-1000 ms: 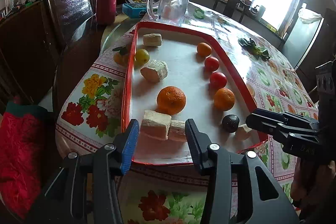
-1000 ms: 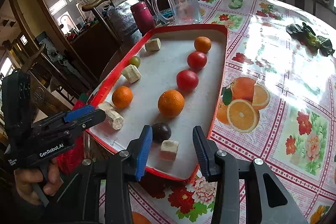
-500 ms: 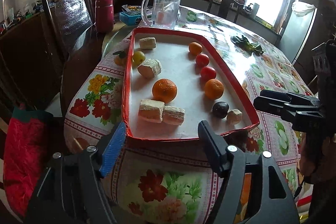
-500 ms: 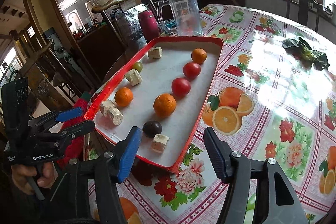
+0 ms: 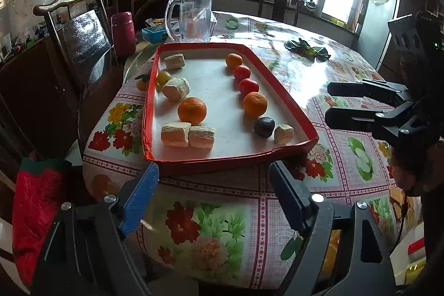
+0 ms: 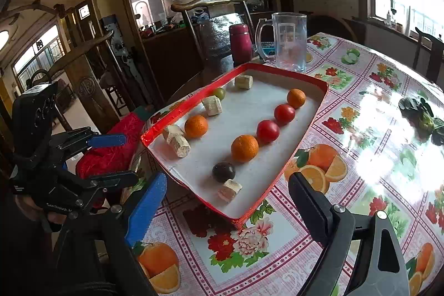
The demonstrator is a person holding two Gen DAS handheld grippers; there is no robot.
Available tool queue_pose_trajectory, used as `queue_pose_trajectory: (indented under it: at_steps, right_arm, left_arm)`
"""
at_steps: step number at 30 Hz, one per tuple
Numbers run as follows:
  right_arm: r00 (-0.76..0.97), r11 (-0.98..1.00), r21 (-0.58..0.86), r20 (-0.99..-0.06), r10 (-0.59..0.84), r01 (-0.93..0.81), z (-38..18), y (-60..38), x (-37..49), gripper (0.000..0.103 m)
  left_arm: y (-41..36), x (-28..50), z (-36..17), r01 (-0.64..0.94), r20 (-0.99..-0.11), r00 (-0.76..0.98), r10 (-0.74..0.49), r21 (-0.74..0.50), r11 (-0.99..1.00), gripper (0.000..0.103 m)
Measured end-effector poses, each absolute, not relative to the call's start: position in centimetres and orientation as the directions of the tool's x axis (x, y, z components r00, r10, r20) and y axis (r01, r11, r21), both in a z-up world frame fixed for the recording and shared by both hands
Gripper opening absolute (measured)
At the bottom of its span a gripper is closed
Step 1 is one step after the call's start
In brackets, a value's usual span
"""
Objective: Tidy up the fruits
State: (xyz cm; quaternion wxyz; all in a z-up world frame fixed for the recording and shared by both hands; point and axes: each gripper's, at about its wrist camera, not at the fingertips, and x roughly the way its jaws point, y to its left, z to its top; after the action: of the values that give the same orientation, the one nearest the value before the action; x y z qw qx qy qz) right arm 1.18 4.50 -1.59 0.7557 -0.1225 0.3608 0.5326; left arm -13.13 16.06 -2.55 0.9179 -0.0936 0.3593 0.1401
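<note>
A red-rimmed tray (image 5: 285, 153) (image 6: 322, 99) lies on the flowered table. Along its right side stand an orange (image 5: 233, 60), two tomatoes (image 5: 242, 72), a larger orange (image 5: 255, 104), a dark plum (image 5: 264, 126) and a pale chunk (image 5: 283, 134). Along its left side lie pale chunks (image 5: 188, 134), an orange (image 5: 192, 109) and a green fruit (image 5: 163, 77). My left gripper (image 5: 213, 190) is open and empty, back from the tray's near edge. My right gripper (image 6: 230, 201) is open and empty, off the tray's near right corner.
A clear plastic jug (image 5: 191, 17) and a maroon flask (image 5: 123, 32) stand behind the tray. Dark leafy greens (image 5: 308, 49) lie on the far right of the table. A wooden chair (image 5: 80, 27) stands at the left; a red cloth (image 5: 36, 210) hangs below.
Both grippers have pulled back from the tray and opened wider. The fruits and chunks in the tray have not moved.
</note>
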Motion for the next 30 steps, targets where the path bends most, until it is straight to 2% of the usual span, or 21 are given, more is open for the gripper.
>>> queue_pose_trajectory:
  at_steps: [9, 14, 30]
  right_arm:
    - [0.173, 0.312, 0.099, -0.657, 0.734, -0.945, -1.5, 4.9, -1.1, 0.095]
    - [0.214, 0.282, 0.003, -0.64, 0.738, -0.96, -1.2, 5.1, -2.9, 0.1]
    - [0.194, 0.216, -0.048, -0.652, 0.733, -0.975, -1.4, 5.7, -3.7, 0.1]
  left_arm:
    - [15.7, -14.0, -2.0, -0.358, -0.677, 0.695, 0.242, -0.033, 0.933, 0.082]
    - [15.4, -14.5, -1.6, -0.362, -0.664, 0.701, 0.262, -0.014, 0.932, 0.082]
    - [14.5, -15.1, -0.7, -0.359, -0.629, 0.717, 0.3, 0.035, 0.933, 0.082]
